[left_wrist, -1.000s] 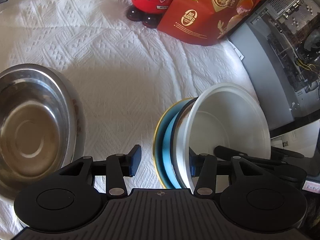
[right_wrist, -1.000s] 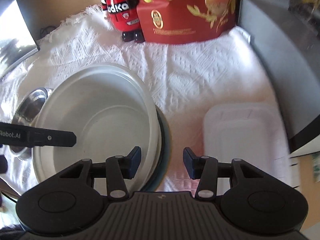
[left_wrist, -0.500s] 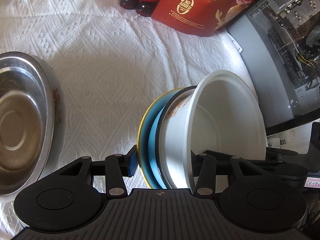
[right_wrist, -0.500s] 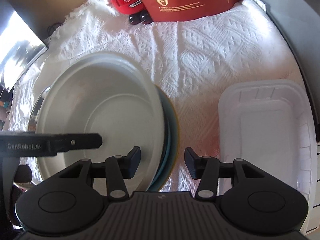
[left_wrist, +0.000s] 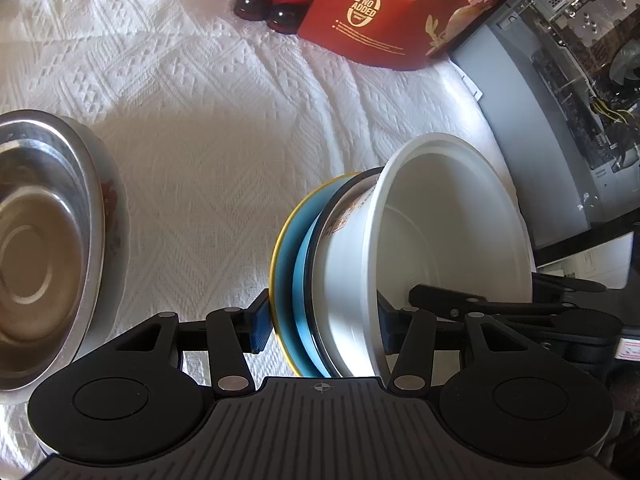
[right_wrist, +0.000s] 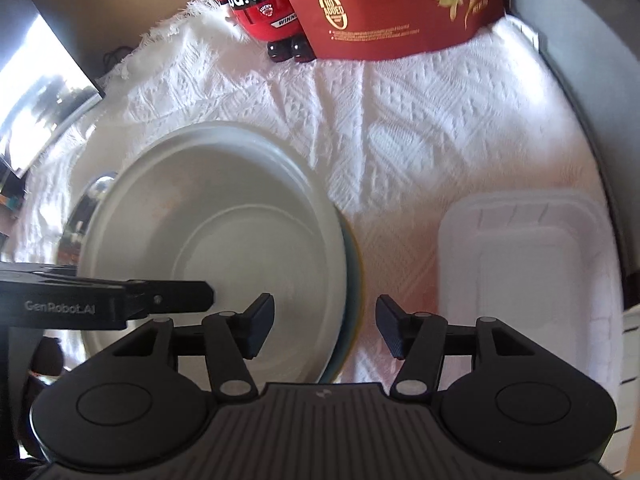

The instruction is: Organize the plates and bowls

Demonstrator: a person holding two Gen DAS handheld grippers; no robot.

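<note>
1. White textured cloth [left_wrist: 224,152] covers the surface; frayed cloth edge at far left in right wrist view, dark monitor [right_wrist: 44,100] just past it.
2. Back edge: red figurine [right_wrist: 260,4] & red snack bag [right_wrist: 400,4], touching. Grey PC case [left_wrist: 532,128] walls off the right side.
3. Open cloth in the middle, betw. steel bowl [left_wrist: 36,240] at left & the tilted stack; more bare cloth betw. stack & white plastic tray [right_wrist: 520,276] at right.
4. Stack: white bowl [left_wrist: 448,232] nested in blue bowl w/ yellow rim [left_wrist: 286,264], tipped on its side, mouth facing right in left wrist view.
5. Left tool [left_wrist: 320,316]: wide, jaws opening, straddling the stack. Left pad at the yellow rim, right pad inside the white bowl's wall. Firm press or not: can't tell.
6. Right tool [right_wrist: 324,328]: about mid-width, jaws opening. Stack's right edge sits betw. the pads; neither pad touches it, gap on both sides. Holds nothing.
</note>
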